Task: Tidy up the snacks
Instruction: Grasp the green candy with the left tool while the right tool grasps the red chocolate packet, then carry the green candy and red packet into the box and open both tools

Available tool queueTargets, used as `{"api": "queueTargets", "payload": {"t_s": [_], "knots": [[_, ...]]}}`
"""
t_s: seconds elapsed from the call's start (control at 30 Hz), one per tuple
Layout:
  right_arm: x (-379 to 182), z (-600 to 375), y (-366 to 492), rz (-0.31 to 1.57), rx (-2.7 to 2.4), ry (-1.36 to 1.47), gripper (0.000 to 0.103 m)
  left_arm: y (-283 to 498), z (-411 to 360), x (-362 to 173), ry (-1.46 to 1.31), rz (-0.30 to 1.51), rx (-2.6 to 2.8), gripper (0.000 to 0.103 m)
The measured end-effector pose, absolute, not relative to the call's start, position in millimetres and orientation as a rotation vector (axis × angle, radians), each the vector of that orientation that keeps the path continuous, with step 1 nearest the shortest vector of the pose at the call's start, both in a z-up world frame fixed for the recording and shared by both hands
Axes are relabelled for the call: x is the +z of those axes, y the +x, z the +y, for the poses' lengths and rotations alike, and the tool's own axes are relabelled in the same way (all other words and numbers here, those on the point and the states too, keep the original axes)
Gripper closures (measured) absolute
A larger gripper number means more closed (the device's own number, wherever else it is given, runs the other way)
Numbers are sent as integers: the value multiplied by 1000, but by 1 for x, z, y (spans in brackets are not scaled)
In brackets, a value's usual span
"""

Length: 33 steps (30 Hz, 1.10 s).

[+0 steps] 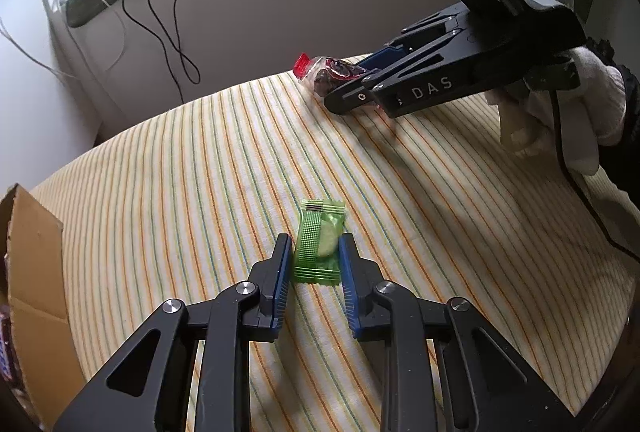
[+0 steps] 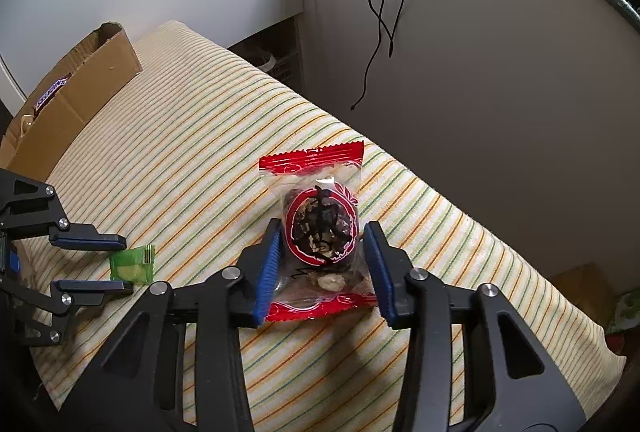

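The left gripper (image 1: 314,264) and right gripper (image 2: 324,264) each straddle a packet, green snack (image 1: 319,252) and red snack (image 2: 320,232), jaws released, while the cardboard box (image 2: 80,87) hides most of its contents.

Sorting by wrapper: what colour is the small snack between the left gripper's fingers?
Translucent green, clearest in the left wrist view: snack, left gripper.

Right tongs (image 1: 352,97), side of the finger housing: white letters "DAS", seen from the left wrist view.
Red snack packet (image 2: 320,232), clear front: a large black brush-style character inside a red ring; too distorted to read with certainty.
Green snack packet (image 1: 320,244): a small dark barcode-like strip at the top seal, no legible digits.
Purple wrapper in the cardboard box (image 2: 50,93): white print, unreadable.
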State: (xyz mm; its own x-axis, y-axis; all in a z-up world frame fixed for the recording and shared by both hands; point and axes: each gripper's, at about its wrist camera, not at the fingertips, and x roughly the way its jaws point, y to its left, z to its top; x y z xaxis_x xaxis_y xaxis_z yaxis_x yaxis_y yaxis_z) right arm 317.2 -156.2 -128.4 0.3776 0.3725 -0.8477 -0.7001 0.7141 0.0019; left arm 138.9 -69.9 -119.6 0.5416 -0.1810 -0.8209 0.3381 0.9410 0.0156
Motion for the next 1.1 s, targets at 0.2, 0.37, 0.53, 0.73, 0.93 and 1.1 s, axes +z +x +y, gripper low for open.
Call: {"api": "queueTargets", "payload": {"t_s": [0.2,0.37,0.53,0.73,0.93,1.1], "knots": [[-127,-156,310,947,698,-387,65,134,-67,-116,143,936,-292,81],[-120,-155,299,933,699,-382,68,127,-59,-111,118,919,-287,81],[-111,-154,287,915,702,-365,69,119,-51,-104,100,898,-275,81],[-91,-146,271,877,716,-363,69,107,-35,-88,78,858,-251,81],[-71,-127,254,834,738,-363,69,87,-15,-71,63,815,-217,81],[-57,-102,241,803,764,-370,69,72,9,-57,45,778,-174,81]]}}
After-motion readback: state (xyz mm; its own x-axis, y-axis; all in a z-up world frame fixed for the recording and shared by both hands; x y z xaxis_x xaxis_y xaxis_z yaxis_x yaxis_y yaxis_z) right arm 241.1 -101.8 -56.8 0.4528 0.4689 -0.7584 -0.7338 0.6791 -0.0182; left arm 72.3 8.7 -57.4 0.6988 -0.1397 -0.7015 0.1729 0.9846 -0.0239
